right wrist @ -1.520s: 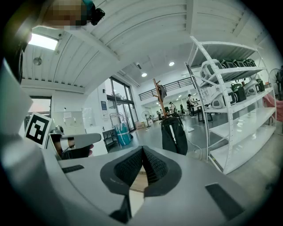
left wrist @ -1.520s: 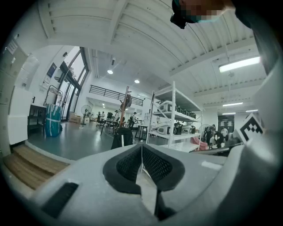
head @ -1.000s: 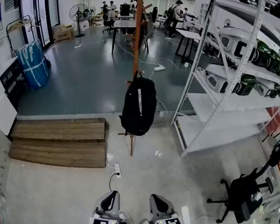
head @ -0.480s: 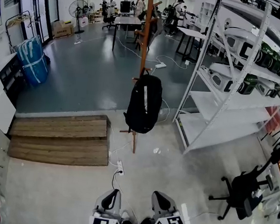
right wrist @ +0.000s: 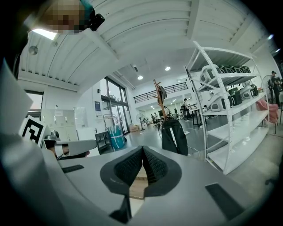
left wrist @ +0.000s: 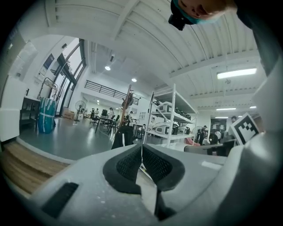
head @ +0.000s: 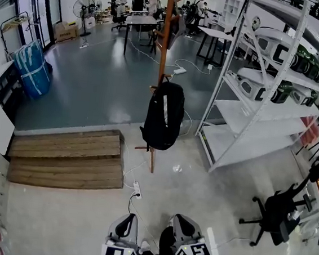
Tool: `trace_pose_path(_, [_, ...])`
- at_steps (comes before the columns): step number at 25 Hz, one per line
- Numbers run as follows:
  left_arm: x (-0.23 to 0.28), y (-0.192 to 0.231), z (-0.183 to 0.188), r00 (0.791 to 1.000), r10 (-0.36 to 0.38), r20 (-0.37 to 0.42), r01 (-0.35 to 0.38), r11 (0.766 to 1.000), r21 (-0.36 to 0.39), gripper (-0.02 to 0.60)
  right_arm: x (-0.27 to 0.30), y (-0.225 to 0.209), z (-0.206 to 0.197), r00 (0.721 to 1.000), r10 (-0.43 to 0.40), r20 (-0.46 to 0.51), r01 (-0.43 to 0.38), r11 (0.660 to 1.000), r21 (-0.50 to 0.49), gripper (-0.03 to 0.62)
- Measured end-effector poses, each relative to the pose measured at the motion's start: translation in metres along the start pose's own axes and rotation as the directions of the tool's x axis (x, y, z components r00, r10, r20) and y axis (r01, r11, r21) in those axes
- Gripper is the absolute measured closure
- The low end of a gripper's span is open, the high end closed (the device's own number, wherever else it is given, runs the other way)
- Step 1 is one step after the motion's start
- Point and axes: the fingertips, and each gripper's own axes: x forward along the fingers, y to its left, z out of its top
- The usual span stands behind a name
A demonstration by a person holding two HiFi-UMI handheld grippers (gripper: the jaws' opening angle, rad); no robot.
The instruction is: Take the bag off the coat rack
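Grey left gripper [left wrist: 142, 148], right gripper [right wrist: 142, 150]: closed, empty

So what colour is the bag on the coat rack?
The bag is black with a thin pale stripe down it; the head view shows it best.

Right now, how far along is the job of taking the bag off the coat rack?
Done: nothing yet; the black bag hangs on the wooden coat rack. In hand: the left tool and the right tool are both shut and empty, low in the head view and well short of the rack. Left: get close, grip the bag and lift it off the rack.
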Motion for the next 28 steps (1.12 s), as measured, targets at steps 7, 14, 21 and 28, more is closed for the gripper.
trace_pose_path(7, [0.03,0.007,-0.007,0.999,-0.007,-0.039,0.007,1.0,0.014,0.561,0.027,-0.019,0.003,1.0,0.001,-0.006,-0.001,1.0,0.001,0.58])
trace_pose_path(14, [0.078,0.013,0.0,0.998,-0.003,-0.056,0.004,1.0,0.03,0.561,0.068,-0.053,0.015,1.0,0.005,-0.003,-0.005,1.0,0.016,0.582])
trace_pose_path(21, [0.143,0.018,0.009,0.998,0.031,-0.061,-0.029,0.999,0.037,0.561,0.119,-0.095,0.033,0.999,0.046,-0.011,-0.046,0.999,0.024,0.582])
trace_pose_path(28, [0.211,0.016,0.018,0.995,0.071,-0.065,-0.068,0.997,0.038,0.561,0.168,-0.142,0.054,0.995,0.091,-0.029,-0.09,0.996,0.028,0.58])
